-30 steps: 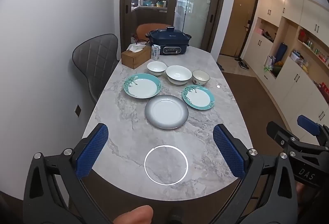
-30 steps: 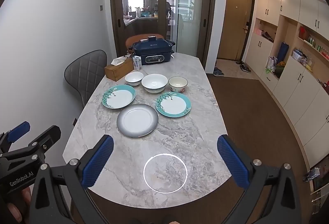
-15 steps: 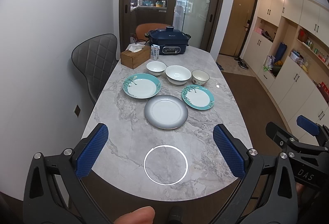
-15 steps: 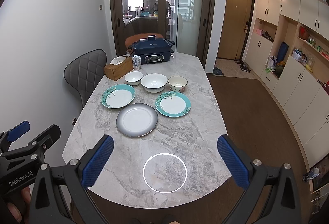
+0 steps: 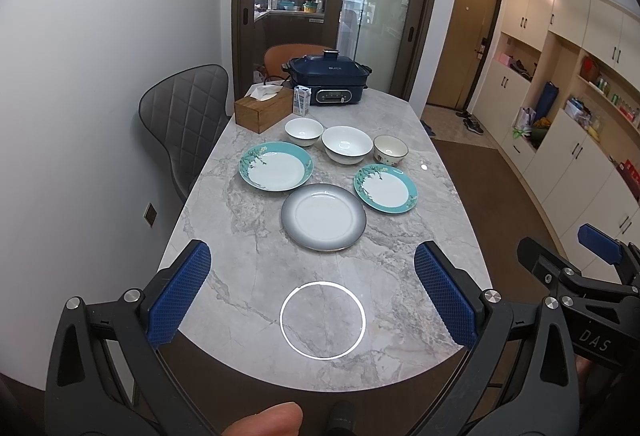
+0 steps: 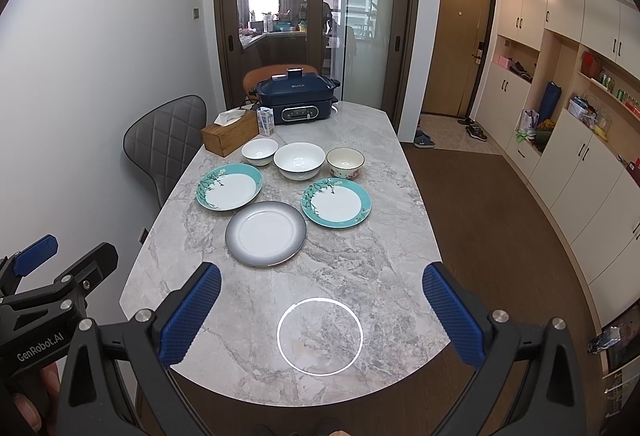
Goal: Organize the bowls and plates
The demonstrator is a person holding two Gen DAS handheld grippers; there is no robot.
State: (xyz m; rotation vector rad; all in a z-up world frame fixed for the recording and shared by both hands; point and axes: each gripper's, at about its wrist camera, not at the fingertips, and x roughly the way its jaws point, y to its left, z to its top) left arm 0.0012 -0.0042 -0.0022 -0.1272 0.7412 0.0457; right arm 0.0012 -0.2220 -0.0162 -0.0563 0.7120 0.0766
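Three plates lie mid-table: a grey-rimmed plate [image 5: 323, 217] [image 6: 265, 233] nearest, a teal floral plate [image 5: 276, 171] [image 6: 229, 186] to its left and another teal floral plate [image 5: 385, 188] [image 6: 335, 202] to its right. Behind them stand a small white bowl [image 5: 304, 131] [image 6: 259, 151], a larger white bowl [image 5: 346, 144] [image 6: 299, 160] and a cream bowl [image 5: 390, 150] [image 6: 345, 163]. My left gripper [image 5: 312, 296] and my right gripper [image 6: 320, 320] are both open and empty, held above the table's near end, well short of the dishes.
The marble table [image 5: 248, 256] also carries a wooden tissue box [image 5: 263, 109], a small carton [image 5: 302, 100] and a dark blue electric cooker [image 5: 326, 79] at the far end. A grey chair [image 5: 184, 116] stands at the left. Cabinets [image 6: 560, 140] line the right wall.
Both grippers have barely shifted; the view has drifted very slightly. Nothing on the table has moved.
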